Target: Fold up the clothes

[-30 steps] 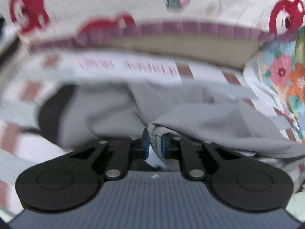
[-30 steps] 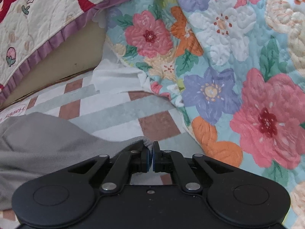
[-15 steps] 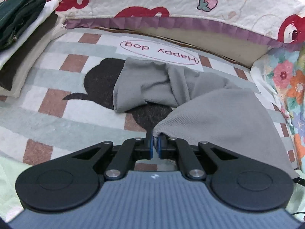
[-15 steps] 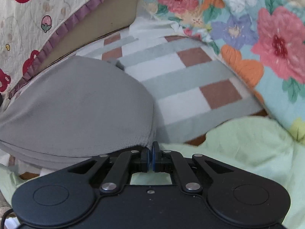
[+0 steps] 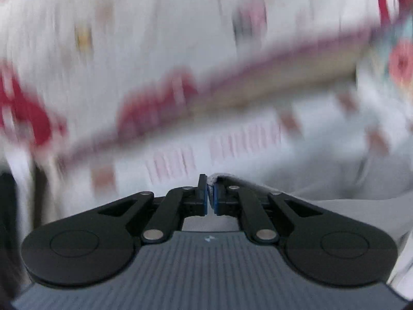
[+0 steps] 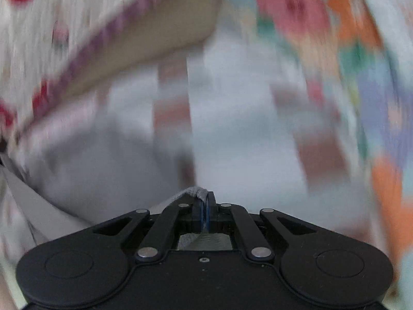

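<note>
Both views went from sharp to motion-blurred. Left tool point(image 5: 210, 193) and right tool point(image 6: 205, 206) each stayed clamped on a corner of the grey garment point(image 6: 103, 170), which hung between them over the checked bed cover point(image 6: 232, 129). Looked like a lift to spread it out, no fold made yet.

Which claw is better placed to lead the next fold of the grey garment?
Neither clearly: left claw and right claw are both shut on a garment edge. Blur hides the rest.

light: bright, even | background: heavy motion blur | edges: fisheye-bent
</note>
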Available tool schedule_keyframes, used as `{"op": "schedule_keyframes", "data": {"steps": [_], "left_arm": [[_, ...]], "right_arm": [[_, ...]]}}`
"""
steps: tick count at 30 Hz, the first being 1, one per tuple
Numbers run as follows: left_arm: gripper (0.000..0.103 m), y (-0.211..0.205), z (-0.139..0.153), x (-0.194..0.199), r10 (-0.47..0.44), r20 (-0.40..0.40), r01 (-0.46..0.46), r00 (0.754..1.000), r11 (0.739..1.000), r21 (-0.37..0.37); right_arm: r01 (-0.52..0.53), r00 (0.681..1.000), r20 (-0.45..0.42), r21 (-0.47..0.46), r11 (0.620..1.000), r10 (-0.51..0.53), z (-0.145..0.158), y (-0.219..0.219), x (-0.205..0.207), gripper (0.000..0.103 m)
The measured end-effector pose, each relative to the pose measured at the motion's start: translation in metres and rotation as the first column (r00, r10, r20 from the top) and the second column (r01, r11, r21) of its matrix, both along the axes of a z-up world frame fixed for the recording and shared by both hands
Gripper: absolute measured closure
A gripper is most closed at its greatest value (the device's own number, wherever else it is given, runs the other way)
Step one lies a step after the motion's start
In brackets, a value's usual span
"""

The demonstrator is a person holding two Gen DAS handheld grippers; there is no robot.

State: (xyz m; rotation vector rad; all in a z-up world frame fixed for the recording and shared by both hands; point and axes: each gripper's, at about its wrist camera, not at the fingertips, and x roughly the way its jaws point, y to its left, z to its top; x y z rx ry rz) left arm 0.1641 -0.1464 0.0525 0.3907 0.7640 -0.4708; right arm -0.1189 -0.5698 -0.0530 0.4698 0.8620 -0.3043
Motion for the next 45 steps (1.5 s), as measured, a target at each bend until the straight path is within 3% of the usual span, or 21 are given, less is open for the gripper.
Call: {"op": "schedule_keyframes", "data": {"steps": [3, 5, 7, 8, 9, 11, 12, 14, 15, 17, 19, 21, 24, 26, 28, 31, 33, 37, 40, 45], "left_arm": [[0.099, 0.007, 0.131, 0.001, 0.035, 0.237, -0.011, 0.971, 0.995, -0.103], [0.099, 0.032, 0.199, -0.016, 0.084, 0.33, -0.008, 0.94, 0.975, -0.223], [0.099, 0.062, 0.26, -0.036, 0.145, 0.392, 0.005, 0.908, 0.935, -0.356], [0.099, 0.079, 0.285, -0.051, 0.169, 0.431, 0.025, 0.887, 0.912, -0.409], [0.099, 0.094, 0.3, -0.068, 0.182, 0.471, 0.052, 0.863, 0.896, -0.442], [0.099, 0.117, 0.314, -0.1, 0.186, 0.51, 0.09, 0.84, 0.879, -0.469], [0.099, 0.128, 0.316, -0.116, 0.182, 0.519, 0.107, 0.835, 0.871, -0.479], [0.099, 0.151, 0.3, -0.15, 0.156, 0.512, 0.141, 0.845, 0.858, -0.494], [0.099, 0.16, 0.284, -0.165, 0.138, 0.491, 0.149, 0.86, 0.853, -0.501], [0.099, 0.171, 0.242, -0.186, 0.099, 0.412, 0.141, 0.906, 0.846, -0.514], [0.099, 0.175, 0.184, -0.203, 0.058, 0.283, 0.098, 0.957, 0.857, -0.506], [0.099, 0.17, 0.115, -0.221, 0.026, 0.14, 0.042, 0.99, 0.883, -0.468], [0.099, 0.158, 0.016, -0.248, -0.002, -0.058, -0.021, 0.998, 0.924, -0.381], [0.099, 0.15, -0.033, -0.262, 0.0, -0.158, -0.053, 0.987, 0.942, -0.331], [0.099, 0.144, -0.068, -0.275, 0.007, -0.217, -0.07, 0.976, 0.956, -0.284], [0.099, 0.14, -0.085, -0.287, 0.011, -0.245, -0.077, 0.969, 0.962, -0.262], [0.099, 0.137, -0.086, -0.293, 0.011, -0.25, -0.077, 0.968, 0.963, -0.256], [0.099, 0.139, -0.062, -0.304, -0.014, -0.162, -0.024, 0.987, 0.973, -0.231], [0.099, 0.141, -0.038, -0.315, -0.051, -0.132, 0.015, 0.99, 0.966, -0.258], [0.099, 0.152, -0.038, -0.332, -0.086, -0.218, 0.02, 0.972, 0.958, -0.286]], "right_arm": [[0.063, 0.983, 0.18, -0.113, 0.992, -0.042, 0.126, -0.016, 0.041, 0.101], [0.112, 0.938, 0.343, -0.173, 0.979, -0.046, 0.216, -0.016, 0.045, 0.101], [0.186, 0.84, 0.54, -0.193, 0.963, -0.054, 0.291, -0.007, 0.024, 0.101], [0.228, 0.766, 0.641, -0.218, 0.949, -0.036, 0.328, 0.004, 0.005, 0.101], [0.265, 0.692, 0.722, -0.245, 0.933, -0.006, 0.358, 0.017, -0.016, 0.101], [0.292, 0.589, 0.807, -0.267, 0.918, 0.047, 0.398, 0.039, -0.055, 0.101], [0.282, 0.572, 0.817, -0.279, 0.918, 0.072, 0.408, 0.049, -0.074, 0.101], [0.251, 0.58, 0.807, -0.308, 0.918, 0.112, 0.415, 0.066, -0.108, 0.101], [0.238, 0.592, 0.796, -0.32, 0.917, 0.125, 0.412, 0.073, -0.124, 0.101], [0.206, 0.655, 0.746, -0.325, 0.923, 0.116, 0.382, 0.083, -0.15, 0.101], [0.174, 0.734, 0.675, -0.291, 0.941, 0.073, 0.329, 0.083, -0.176, 0.101], [0.173, 0.811, 0.585, -0.23, 0.958, -0.006, 0.258, 0.076, -0.197, 0.101], [0.206, 0.888, 0.44, -0.124, 0.971, -0.132, 0.145, 0.065, -0.226, 0.102], [0.251, 0.912, 0.349, -0.062, 0.966, -0.214, 0.078, 0.058, -0.244, 0.102], [0.288, 0.92, 0.282, -0.017, 0.957, -0.272, 0.033, 0.048, -0.255, 0.102], [0.319, 0.921, 0.231, 0.016, 0.948, -0.314, -0.01, 0.041, -0.268, 0.102], [0.316, 0.924, 0.226, 0.009, 0.949, -0.31, -0.016, 0.039, -0.272, 0.102], [0.264, 0.931, 0.272, -0.038, 0.964, -0.245, 0.002, 0.046, -0.279, 0.102], [0.246, 0.933, 0.289, -0.079, 0.966, -0.214, 0.024, 0.054, -0.292, 0.102], [0.255, 0.937, 0.286, -0.173, 0.951, -0.199, 0.044, 0.073, -0.32, 0.102]]}}
